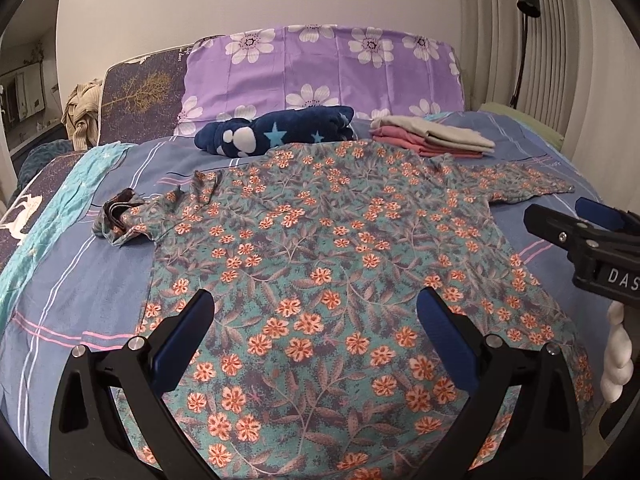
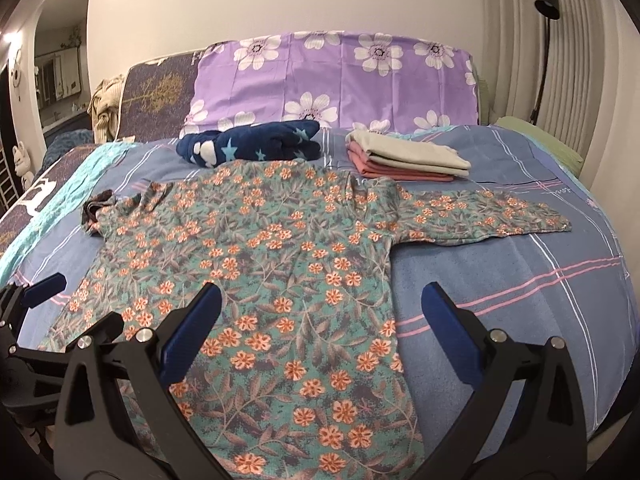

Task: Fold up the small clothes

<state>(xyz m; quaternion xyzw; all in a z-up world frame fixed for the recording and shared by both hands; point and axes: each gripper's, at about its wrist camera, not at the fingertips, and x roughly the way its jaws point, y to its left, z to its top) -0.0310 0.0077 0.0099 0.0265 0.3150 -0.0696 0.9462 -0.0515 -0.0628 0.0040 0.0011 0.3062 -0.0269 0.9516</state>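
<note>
A teal floral shirt (image 1: 320, 248) with orange flowers lies spread flat on the bed; it also shows in the right wrist view (image 2: 256, 248). Its right sleeve (image 2: 488, 216) lies straight out. Its left sleeve (image 1: 120, 220) is bunched up. My left gripper (image 1: 316, 312) is open and empty above the shirt's lower part. My right gripper (image 2: 320, 304) is open and empty above the shirt's right side edge. The right gripper also shows at the right edge of the left wrist view (image 1: 588, 236), and the left gripper at the left edge of the right wrist view (image 2: 36, 300).
A folded stack of grey and pink clothes (image 1: 432, 136) lies behind the shirt, next to a dark blue starred fleece bundle (image 1: 276, 132). A purple flowered pillow (image 1: 320, 72) leans at the headboard. The blue striped bed sheet (image 2: 520, 300) extends to the right. A black lamp (image 2: 546, 40) stands by the curtain.
</note>
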